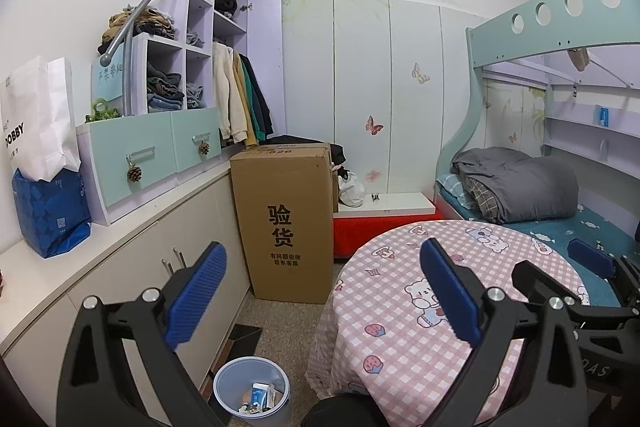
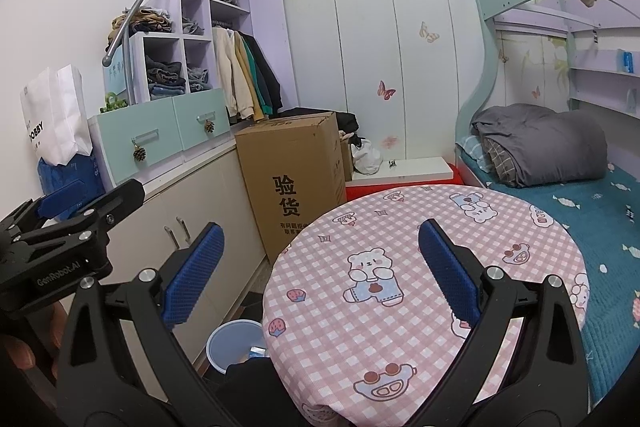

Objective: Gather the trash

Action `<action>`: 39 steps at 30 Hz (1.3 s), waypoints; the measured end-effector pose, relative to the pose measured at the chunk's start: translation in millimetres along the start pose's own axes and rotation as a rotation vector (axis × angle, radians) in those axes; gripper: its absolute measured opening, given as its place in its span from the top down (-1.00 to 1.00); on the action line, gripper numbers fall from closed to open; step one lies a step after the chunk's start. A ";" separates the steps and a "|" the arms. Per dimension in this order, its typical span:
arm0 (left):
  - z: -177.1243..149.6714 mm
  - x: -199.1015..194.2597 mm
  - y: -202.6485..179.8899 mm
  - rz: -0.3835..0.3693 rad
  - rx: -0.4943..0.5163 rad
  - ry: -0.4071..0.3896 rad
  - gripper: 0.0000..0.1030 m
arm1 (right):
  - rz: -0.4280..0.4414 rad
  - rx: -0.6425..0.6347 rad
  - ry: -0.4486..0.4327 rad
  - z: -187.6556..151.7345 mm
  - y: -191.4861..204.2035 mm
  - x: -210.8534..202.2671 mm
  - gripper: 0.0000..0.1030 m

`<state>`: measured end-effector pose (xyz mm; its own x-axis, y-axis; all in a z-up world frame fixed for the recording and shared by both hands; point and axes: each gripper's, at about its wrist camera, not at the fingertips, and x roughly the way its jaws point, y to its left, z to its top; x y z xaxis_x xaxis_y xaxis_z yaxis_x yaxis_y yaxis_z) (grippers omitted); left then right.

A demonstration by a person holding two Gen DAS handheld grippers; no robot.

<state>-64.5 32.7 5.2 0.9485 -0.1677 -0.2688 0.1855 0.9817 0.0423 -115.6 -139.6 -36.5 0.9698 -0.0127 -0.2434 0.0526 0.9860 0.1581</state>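
Observation:
A pale blue trash bin [image 1: 252, 389] stands on the floor left of the round table; it holds several scraps of paper and small packets. It also shows in the right wrist view [image 2: 234, 345], partly hidden by the table. My left gripper [image 1: 322, 293] is open and empty, held above the table's left edge. My right gripper [image 2: 320, 269] is open and empty over the round table [image 2: 400, 227] with its pink checked cloth. The right gripper shows at the right of the left wrist view [image 1: 592, 287]; the left gripper shows at the left of the right wrist view [image 2: 68, 211].
A tall cardboard box [image 1: 286, 219] stands on the floor behind the bin. A low white cabinet [image 1: 120, 251] with a blue bag and white bag runs along the left. A bunk bed [image 2: 580, 187] with a grey quilt is on the right. Wardrobe doors close the back.

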 end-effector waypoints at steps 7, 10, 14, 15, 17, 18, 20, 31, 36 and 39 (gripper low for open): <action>-0.3 0.9 -0.1 -0.001 0.001 0.004 -0.85 | -0.001 0.001 0.001 -0.1 0.1 0.1 -0.86; -0.3 1.4 -0.2 -0.001 0.003 0.004 -0.85 | 0.000 0.001 0.001 -0.2 -1.2 0.4 -0.86; -0.4 1.7 -0.2 -0.001 0.003 0.005 -0.85 | 0.001 0.002 0.003 -0.6 -0.5 1.1 -0.86; -0.8 1.7 0.0 -0.002 0.003 0.006 -0.85 | 0.001 0.002 0.004 -1.2 -0.3 1.6 -0.86; -0.7 1.9 0.0 -0.001 0.004 0.006 -0.85 | 0.002 0.002 0.007 -2.8 0.6 2.2 -0.86; -0.8 2.1 0.0 0.000 0.005 0.007 -0.85 | 0.003 0.002 0.008 -3.2 1.2 2.5 -0.86; -1.1 2.1 0.3 0.000 0.005 0.008 -0.85 | 0.002 0.003 0.007 -4.4 2.4 1.9 -0.86; -1.0 2.6 1.6 -0.001 0.005 0.008 -0.85 | 0.003 0.004 0.009 -4.6 3.3 2.1 -0.86; -0.7 2.6 1.9 -0.002 0.005 0.008 -0.85 | 0.005 0.005 0.010 -5.0 3.3 1.7 -0.86; -1.1 2.4 1.9 -0.001 0.005 0.008 -0.85 | 0.005 0.005 0.011 -5.4 3.9 1.6 -0.86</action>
<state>-62.1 34.3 3.6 0.9463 -0.1679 -0.2764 0.1878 0.9811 0.0470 -115.2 -134.8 -41.5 0.9676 -0.0055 -0.2526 0.0485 0.9853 0.1641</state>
